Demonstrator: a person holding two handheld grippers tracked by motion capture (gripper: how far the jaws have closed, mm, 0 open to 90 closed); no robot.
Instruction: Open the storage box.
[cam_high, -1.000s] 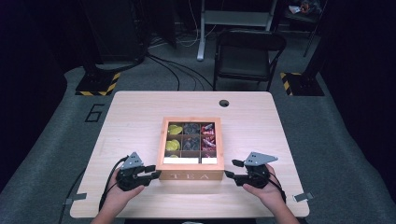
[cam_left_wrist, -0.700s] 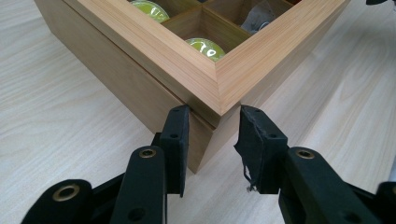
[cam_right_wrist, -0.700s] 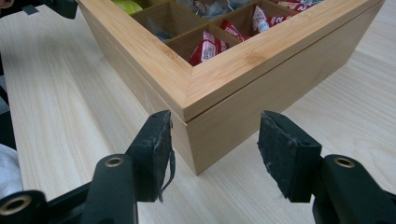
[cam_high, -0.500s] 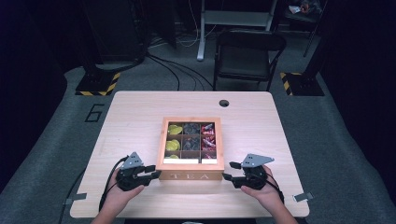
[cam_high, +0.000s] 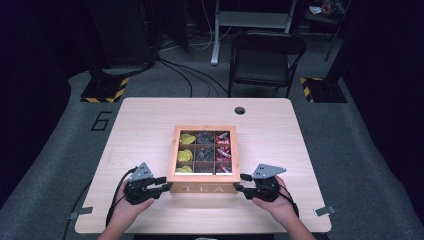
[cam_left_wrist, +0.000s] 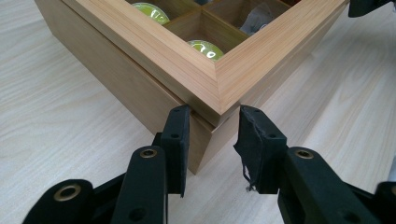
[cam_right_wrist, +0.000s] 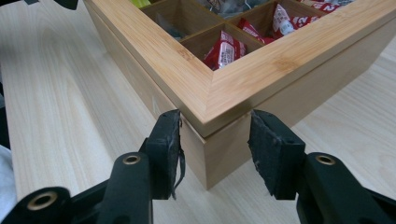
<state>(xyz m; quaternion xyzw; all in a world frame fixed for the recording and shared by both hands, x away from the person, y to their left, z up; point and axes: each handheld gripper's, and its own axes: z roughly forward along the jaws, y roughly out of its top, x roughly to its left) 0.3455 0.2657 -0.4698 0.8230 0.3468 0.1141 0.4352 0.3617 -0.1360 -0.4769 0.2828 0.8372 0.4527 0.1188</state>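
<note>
A wooden box marked TEA (cam_high: 204, 188) stands at the table's front middle, its top framing compartments of yellow, dark and red packets. My left gripper (cam_high: 162, 184) straddles the box's front left corner. In the left gripper view the box (cam_left_wrist: 154, 46) has that gripper (cam_left_wrist: 212, 116) shut on its corner, one pad (cam_left_wrist: 180, 135) on each side wall. My right gripper (cam_high: 241, 182) straddles the front right corner. In the right gripper view its jaws (cam_right_wrist: 215, 121) have just been closing, and the pads (cam_right_wrist: 168, 140) now lie against both walls of the box (cam_right_wrist: 261, 70).
The light wooden table (cam_high: 150, 120) has a round cable hole (cam_high: 240, 110) at the back. A dark chair (cam_high: 265, 55) stands behind it. Cables and striped stand bases (cam_high: 105, 90) lie on the grey floor. Both forearms rest at the table's front edge.
My right gripper has shifted a little left toward the box's corner and its jaws have narrowed onto it. The left gripper and the box have stayed put.
</note>
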